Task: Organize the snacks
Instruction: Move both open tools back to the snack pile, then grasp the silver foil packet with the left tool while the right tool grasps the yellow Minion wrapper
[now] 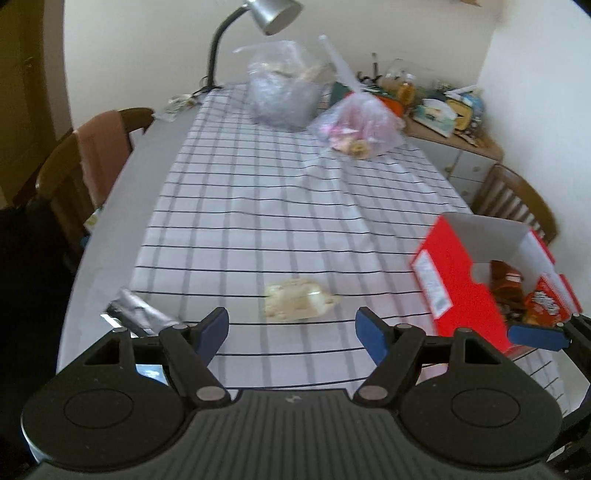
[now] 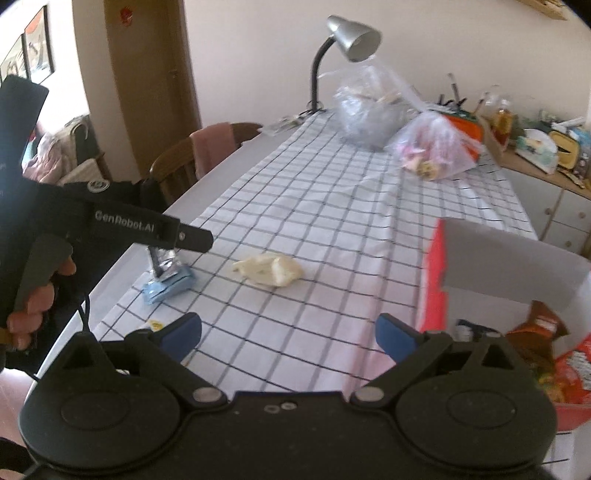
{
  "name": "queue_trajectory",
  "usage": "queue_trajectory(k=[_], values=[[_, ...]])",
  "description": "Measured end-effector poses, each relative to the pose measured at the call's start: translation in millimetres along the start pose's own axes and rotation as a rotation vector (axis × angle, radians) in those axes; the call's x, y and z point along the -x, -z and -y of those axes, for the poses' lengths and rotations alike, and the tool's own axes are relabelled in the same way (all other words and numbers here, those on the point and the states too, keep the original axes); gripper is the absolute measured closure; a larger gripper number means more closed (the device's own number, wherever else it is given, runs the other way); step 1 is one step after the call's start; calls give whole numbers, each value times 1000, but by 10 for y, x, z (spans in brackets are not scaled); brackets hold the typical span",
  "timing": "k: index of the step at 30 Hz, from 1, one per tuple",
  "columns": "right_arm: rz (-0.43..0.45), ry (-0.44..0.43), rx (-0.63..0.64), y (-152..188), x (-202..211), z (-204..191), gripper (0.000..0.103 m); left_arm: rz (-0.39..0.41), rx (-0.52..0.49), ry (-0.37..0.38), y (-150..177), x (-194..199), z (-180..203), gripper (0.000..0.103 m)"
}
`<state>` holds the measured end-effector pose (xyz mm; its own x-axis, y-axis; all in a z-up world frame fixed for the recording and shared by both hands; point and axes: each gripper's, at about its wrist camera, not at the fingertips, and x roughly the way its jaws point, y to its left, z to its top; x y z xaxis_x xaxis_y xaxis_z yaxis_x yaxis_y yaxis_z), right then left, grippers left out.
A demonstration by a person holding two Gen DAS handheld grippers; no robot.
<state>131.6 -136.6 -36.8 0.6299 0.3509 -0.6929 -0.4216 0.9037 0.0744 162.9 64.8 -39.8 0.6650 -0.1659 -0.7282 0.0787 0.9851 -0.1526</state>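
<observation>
A pale cream snack packet (image 1: pixel 297 303) lies on the checked tablecloth just ahead of my open, empty left gripper (image 1: pixel 291 326); it also shows in the right wrist view (image 2: pixel 269 270). A red cardboard box (image 1: pixel 465 284) with several snack packs inside stands at the right; the right wrist view shows it (image 2: pixel 436 280) too. A silver packet (image 1: pixel 142 314) lies at the left, and in the right wrist view it (image 2: pixel 163 263) sits by a light blue packet (image 2: pixel 168 288). My right gripper (image 2: pixel 290 336) is open and empty beside the box. The left gripper (image 2: pixel 184 236) hovers above the silver packet.
Two clear plastic bags (image 1: pixel 284 92) (image 1: pixel 360 125) with items sit at the table's far end, under a silver desk lamp (image 1: pixel 273 14). Wooden chairs stand at the left (image 1: pixel 74 166) and right (image 1: pixel 517 203). A cluttered sideboard (image 1: pixel 450 125) is at the back right.
</observation>
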Motion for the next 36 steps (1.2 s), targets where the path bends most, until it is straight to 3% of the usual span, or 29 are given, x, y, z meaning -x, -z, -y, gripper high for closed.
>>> queue_trajectory(k=[7, 19, 26, 36], values=[[-49, -46, 56, -50, -309, -401, 3, -24, 44, -49, 28, -81, -498, 28], [-193, -150, 185, 14, -971, -1078, 6, -140, 172, -141, 37, -511, -1249, 28], [-303, -199, 255, 100, -1303, -1276, 17, -226, 292, -146, -22, -749, -1574, 28], [-353, -197, 304, 93, -1513, -1381, 29, -345, 451, -174, -151, -1112, -1787, 28]])
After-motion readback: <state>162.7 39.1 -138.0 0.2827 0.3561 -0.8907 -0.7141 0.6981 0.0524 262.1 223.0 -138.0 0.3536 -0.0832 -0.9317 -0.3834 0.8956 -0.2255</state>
